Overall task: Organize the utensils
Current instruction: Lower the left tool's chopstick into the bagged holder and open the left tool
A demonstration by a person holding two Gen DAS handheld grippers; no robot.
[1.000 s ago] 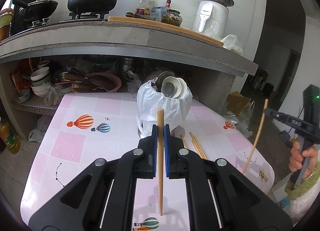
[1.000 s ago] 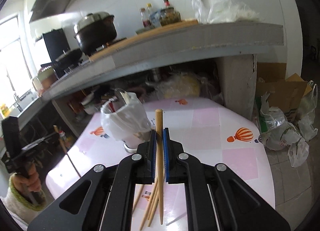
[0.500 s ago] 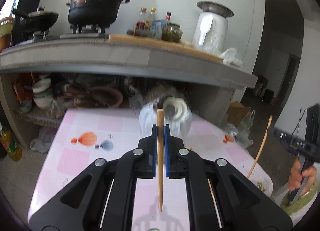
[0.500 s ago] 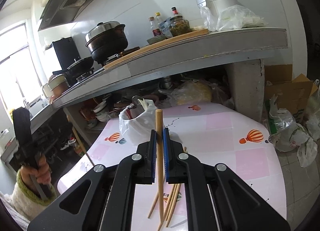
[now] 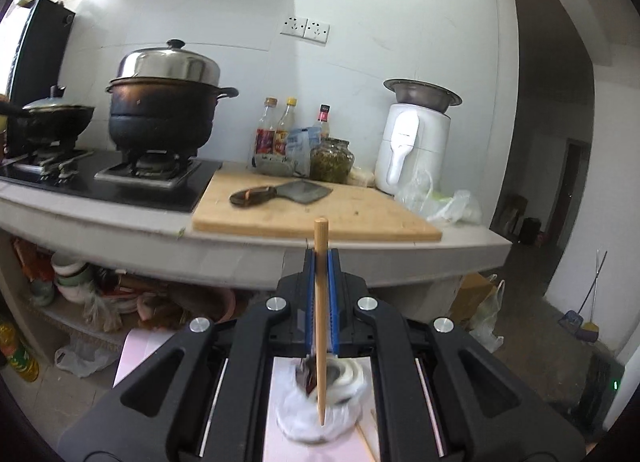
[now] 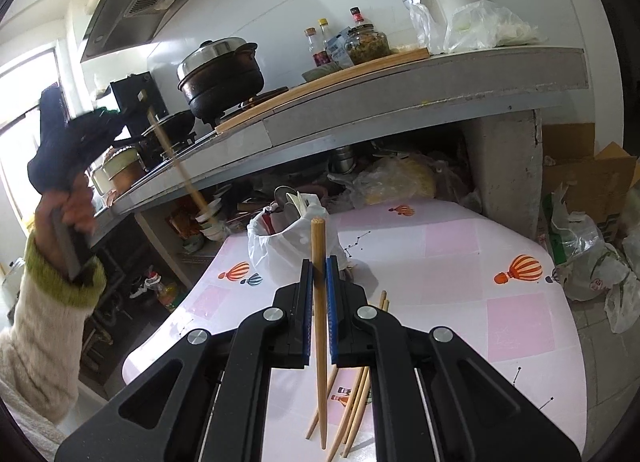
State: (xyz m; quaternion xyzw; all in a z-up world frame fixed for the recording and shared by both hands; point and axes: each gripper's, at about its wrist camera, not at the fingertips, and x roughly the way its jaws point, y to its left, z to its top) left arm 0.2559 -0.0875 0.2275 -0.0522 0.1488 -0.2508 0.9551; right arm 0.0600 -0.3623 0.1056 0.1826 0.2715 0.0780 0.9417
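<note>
Right now the pink checked counter (image 6: 452, 262) is the biggest thing in the room, and a white bag-lined holder (image 6: 280, 240) stands on it with spoons poking out of the top. Well to the holder's left and higher, the left gripper (image 6: 140, 112) is clamped on a chopstick (image 6: 178, 164) that slants from the gripper down toward the holder, its lower tip short of the rim. Seen along that gripper's own fingers, its chopstick (image 5: 321, 314) stands nearly upright between the blue pads, tip over the blurred mouth of the holder (image 5: 320, 402). On the near side of the holder, the right gripper (image 6: 319, 278) pinches a second chopstick (image 6: 319, 326), upright too, blunt end up beside the bag and point downward. Under it, nearer than the holder, loose chopsticks (image 6: 352, 402) lie on the counter, fanned roughly lengthwise toward the holder.
</note>
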